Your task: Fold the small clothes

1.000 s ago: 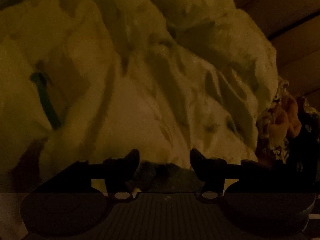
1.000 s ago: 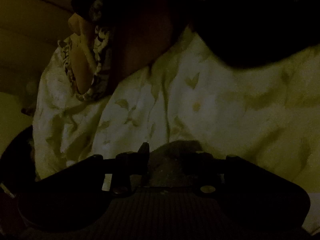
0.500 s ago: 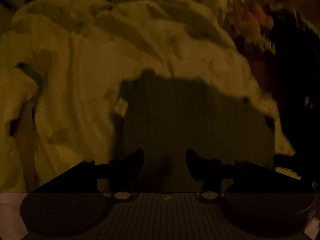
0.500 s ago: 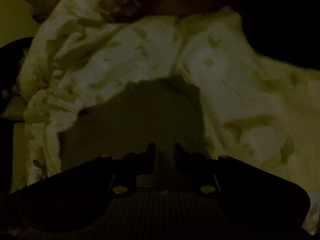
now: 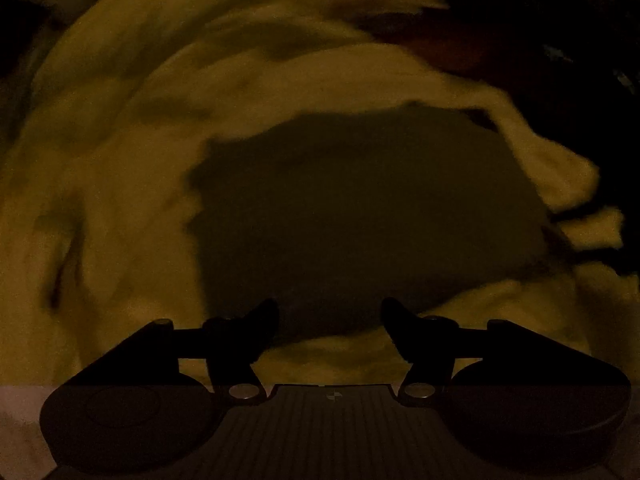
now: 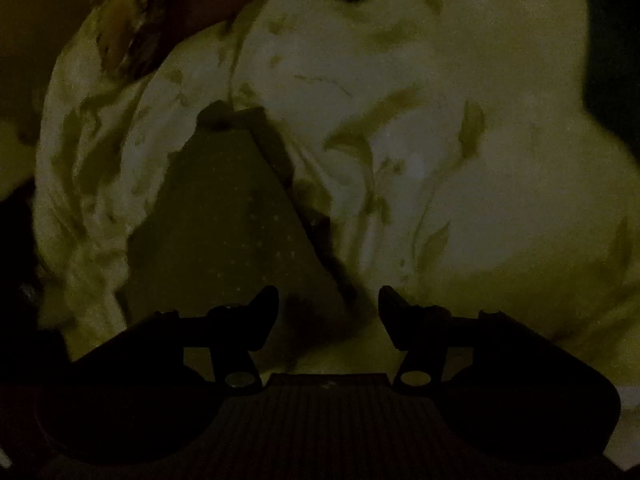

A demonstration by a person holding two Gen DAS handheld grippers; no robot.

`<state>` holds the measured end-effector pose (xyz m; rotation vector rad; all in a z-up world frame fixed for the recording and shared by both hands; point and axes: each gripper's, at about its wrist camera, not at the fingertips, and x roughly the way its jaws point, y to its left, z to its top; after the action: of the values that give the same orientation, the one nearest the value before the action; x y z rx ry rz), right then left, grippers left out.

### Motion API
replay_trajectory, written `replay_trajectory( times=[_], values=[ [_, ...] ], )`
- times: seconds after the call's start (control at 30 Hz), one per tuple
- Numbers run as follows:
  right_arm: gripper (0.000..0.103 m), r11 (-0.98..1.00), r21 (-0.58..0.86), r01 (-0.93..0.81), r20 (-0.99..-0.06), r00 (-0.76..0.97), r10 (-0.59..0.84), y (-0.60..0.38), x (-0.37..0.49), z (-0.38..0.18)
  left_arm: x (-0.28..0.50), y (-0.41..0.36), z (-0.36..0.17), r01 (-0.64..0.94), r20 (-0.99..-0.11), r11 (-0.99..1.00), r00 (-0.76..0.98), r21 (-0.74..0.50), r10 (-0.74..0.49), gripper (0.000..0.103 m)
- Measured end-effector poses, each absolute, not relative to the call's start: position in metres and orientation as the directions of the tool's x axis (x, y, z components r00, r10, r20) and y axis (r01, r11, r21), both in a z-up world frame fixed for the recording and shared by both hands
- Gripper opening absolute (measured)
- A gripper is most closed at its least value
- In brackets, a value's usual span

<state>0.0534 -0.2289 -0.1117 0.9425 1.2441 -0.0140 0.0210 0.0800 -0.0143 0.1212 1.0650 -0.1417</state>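
1. The small dark garment [image 6: 224,224] lies flat on a pale leaf-printed sheet [image 6: 460,160], which covers everything beneath it — whether a bed or a table carries the sheet cannot be told, and no edge or corner of it shows clearly.

2. In the right wrist view the garment tapers away from the right gripper [image 6: 328,304]: its broad end lies close under the left-hand jaw, its narrow end points up and away. The long axis therefore runs roughly along the line the gripper points, leaning a little to the left of it.

3. The right gripper's jaws are opening; nothing is pinched between them. The garment's right-hand edge runs down towards the gap, so this gripper sits just beside that near corner.

4. In the left wrist view, which is blurred, the same dark garment [image 5: 360,216] shows as a broad patch straight ahead of the left gripper [image 5: 330,316], its near edge just above the jaws. Those jaws stand spread with only cloth behind them — nothing held.

5. My judgement: both grippers hang over the near edge, the right one closer to a corner. The coming move turns on taking that near edge and carrying it along the long axis towards the narrow far end.

6. Dark shapes and patterned fabric [image 6: 132,36] at the far side cannot be identified.
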Motion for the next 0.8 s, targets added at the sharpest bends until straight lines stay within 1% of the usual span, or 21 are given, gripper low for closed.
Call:
replay_trajectory(
  times=[0.07, 0.1, 0.13, 0.17, 0.2, 0.3, 0.5, 0.6, 0.7, 0.73, 0.77, 0.8],
  values=[
    [0.059, 0.621, 0.606, 0.496, -0.795, 0.373, 0.478, -0.226, 0.056, -0.115, 0.021, 0.049, -0.014, 0.289, -0.858, 0.952, 0.509, 0.096, -0.068, 0.103],
    [0.054, 0.62, 0.598, 0.508, -0.801, 0.365, 0.474, -0.225, 0.057, -0.118, 0.022, 0.036, -0.014, 0.33, -0.852, 0.936, 0.519, 0.12, -0.074, 0.103],
    [0.046, 0.617, 0.592, 0.518, -0.805, 0.36, 0.471, -0.224, 0.058, -0.121, 0.022, 0.022, -0.015, 0.375, -0.846, 0.917, 0.527, 0.138, -0.088, 0.103],
    [0.024, 0.613, 0.594, 0.522, -0.804, 0.36, 0.473, -0.225, 0.059, -0.122, 0.023, 0.011, -0.015, 0.411, -0.841, 0.9, 0.531, 0.147, -0.105, 0.103],
    [0.011, 0.604, 0.604, 0.52, -0.797, 0.369, 0.479, -0.225, 0.06, -0.121, 0.023, -0.001, -0.015, 0.446, -0.836, 0.882, 0.535, 0.153, -0.125, 0.103],
    [0.01, 0.575, 0.66, 0.483, -0.751, 0.41, 0.517, -0.228, 0.059, -0.106, 0.023, -0.03, -0.02, 0.517, -0.828, 0.839, 0.536, 0.17, -0.162, 0.103],
    [0.009, 0.57, 0.716, 0.403, -0.698, 0.399, 0.594, -0.228, 0.072, -0.074, 0.028, -0.07, -0.029, 0.605, -0.815, 0.769, 0.542, 0.208, -0.206, 0.103],
    [0.009, 0.594, 0.709, 0.381, -0.705, 0.361, 0.61, -0.224, 0.083, -0.067, 0.035, -0.083, -0.032, 0.598, -0.801, 0.767, 0.564, 0.232, -0.198, 0.103],
    [0.009, 0.617, 0.698, 0.363, -0.716, 0.338, 0.611, -0.222, 0.085, -0.065, 0.043, -0.088, -0.035, 0.602, -0.806, 0.773, 0.55, 0.201, -0.218, 0.103],
    [0.009, 0.61, 0.705, 0.362, -0.709, 0.333, 0.622, -0.222, 0.086, -0.065, 0.045, -0.089, -0.037, 0.603, -0.813, 0.774, 0.54, 0.194, -0.216, 0.101],
    [0.009, 0.606, 0.709, 0.362, -0.705, 0.33, 0.628, -0.221, 0.088, -0.065, 0.048, -0.09, -0.039, 0.601, -0.818, 0.775, 0.536, 0.196, -0.209, 0.092],
    [0.009, 0.603, 0.71, 0.365, -0.704, 0.324, 0.632, -0.22, 0.09, -0.065, 0.052, -0.091, -0.04, 0.595, -0.821, 0.779, 0.534, 0.195, -0.203, 0.088]
  ],
)
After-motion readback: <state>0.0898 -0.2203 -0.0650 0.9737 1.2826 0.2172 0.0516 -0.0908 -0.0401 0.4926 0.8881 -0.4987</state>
